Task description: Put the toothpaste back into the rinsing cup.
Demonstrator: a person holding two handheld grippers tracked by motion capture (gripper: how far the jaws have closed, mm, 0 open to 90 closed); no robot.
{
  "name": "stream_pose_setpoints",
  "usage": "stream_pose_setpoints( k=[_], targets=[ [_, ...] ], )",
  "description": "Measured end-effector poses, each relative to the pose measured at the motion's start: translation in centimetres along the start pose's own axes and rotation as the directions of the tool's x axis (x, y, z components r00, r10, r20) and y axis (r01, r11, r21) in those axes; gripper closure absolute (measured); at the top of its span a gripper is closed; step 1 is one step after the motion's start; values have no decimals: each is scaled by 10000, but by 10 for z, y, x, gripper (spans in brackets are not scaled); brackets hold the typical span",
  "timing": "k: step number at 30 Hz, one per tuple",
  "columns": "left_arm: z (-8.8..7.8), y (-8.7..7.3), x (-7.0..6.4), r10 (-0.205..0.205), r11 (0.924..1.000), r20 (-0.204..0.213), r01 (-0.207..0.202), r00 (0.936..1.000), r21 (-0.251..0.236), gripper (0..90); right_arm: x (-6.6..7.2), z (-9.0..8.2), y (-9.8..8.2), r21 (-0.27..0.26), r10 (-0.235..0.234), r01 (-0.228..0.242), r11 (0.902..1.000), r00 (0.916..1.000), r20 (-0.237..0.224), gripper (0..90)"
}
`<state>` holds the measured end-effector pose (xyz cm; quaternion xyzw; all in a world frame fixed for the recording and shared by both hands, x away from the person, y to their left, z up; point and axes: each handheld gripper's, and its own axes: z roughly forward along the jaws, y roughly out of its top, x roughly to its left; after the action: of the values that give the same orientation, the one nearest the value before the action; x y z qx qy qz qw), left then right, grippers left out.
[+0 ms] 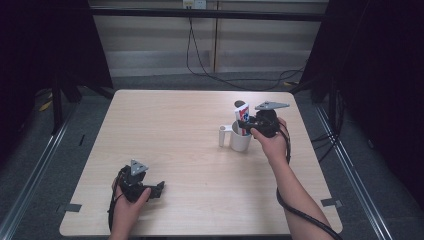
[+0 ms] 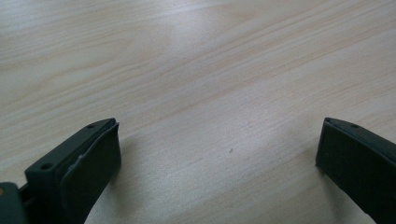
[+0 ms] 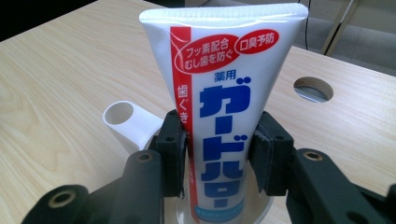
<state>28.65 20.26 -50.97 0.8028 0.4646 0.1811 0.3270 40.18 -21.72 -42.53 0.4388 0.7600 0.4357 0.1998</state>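
My right gripper point(image 3: 219, 161) pinches the tube point(image 3: 223, 102) and holds it upright in the white cup point(image 1: 240, 141), which stands on the right half of the pale wood table point(image 1: 175, 130). My left gripper point(image 2: 219, 163) rests near the front left corner, its jaws spread wide over bare wood. Grey floor, a pale wall with a hanging cable point(image 1: 200, 60) and dark curtains lie around the table.

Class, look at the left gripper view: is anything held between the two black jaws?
No: the left gripper has its jaws wide apart, with bare wooden table between them.
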Motion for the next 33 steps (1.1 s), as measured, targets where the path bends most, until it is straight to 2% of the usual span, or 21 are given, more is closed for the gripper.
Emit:
stream_pose_setpoints(
  k=[11, 23, 33],
  targets=[
    [0, 0, 0, 18, 10000, -8, -18, 10000, -2, 0, 1, -1, -3, 99, -78, 78, 9999, 10000, -35, 594],
    [0, 0, 0, 30, 10000, -2, -30, 10000, 15, 0, 3, -2, -5, 497, -354, 355, 9981, 9994, -19, 566],
    [0, 0, 0, 28, 10000, -11, -28, 10000, 0, 0, 1, -3, -6, 537, -295, 300, 9981, 9995, -96, 556]
  ],
)
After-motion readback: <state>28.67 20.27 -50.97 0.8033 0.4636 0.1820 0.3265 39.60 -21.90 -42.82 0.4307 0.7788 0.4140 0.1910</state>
